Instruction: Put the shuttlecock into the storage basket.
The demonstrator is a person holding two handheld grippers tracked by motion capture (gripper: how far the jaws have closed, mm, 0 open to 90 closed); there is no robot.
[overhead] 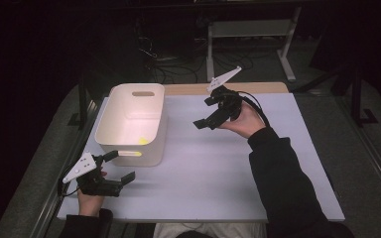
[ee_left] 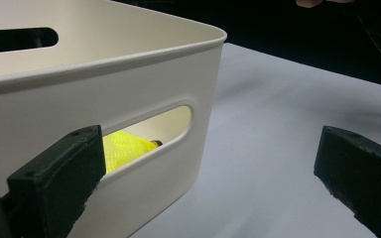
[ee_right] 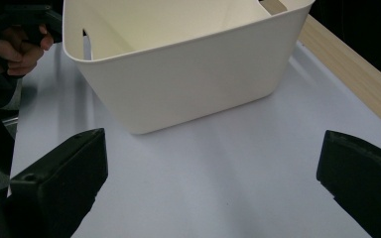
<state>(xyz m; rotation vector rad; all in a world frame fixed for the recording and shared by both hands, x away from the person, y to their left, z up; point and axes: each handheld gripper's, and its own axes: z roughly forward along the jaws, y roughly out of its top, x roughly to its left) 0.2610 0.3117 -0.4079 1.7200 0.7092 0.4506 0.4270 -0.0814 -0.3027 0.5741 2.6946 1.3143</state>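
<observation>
Looking down from the high view, a cream plastic storage bin [overhead: 134, 121] stands near the left edge of the pale surface [overhead: 218, 173], its long axis running from the near edge toward the far one, with a handle slot in each end wall. A small yellow object [overhead: 142, 141] lies inside at the bin's near end. The left gripper [overhead: 115, 168] hovers at the near left corner of the surface, jaws spread wide and empty, just off the bin's near end wall. The right gripper [overhead: 209, 113] is raised above the middle of the surface, well apart from the bin's right long wall, jaws open with nothing between them. The left is the nearer of the two.

In the left gripper view, the bin's near corner [ee_left: 129, 99] sits close ahead and to the left of the parted jaws; the left jaw overlaps the handle slot, through which the yellow object [ee_left: 124, 148], finely textured like mesh, can be seen. The bin therefore lies forward and left of this gripper, likely the side that any grasp on the rim would come from.

In the right gripper view, the bin [ee_right: 188, 74] stands ahead beyond bare surface, framed between wide, empty jaws, with the person's other hand [ee_right: 17, 47] at upper left.

No brand, label or writing can be read anywhere.
</observation>
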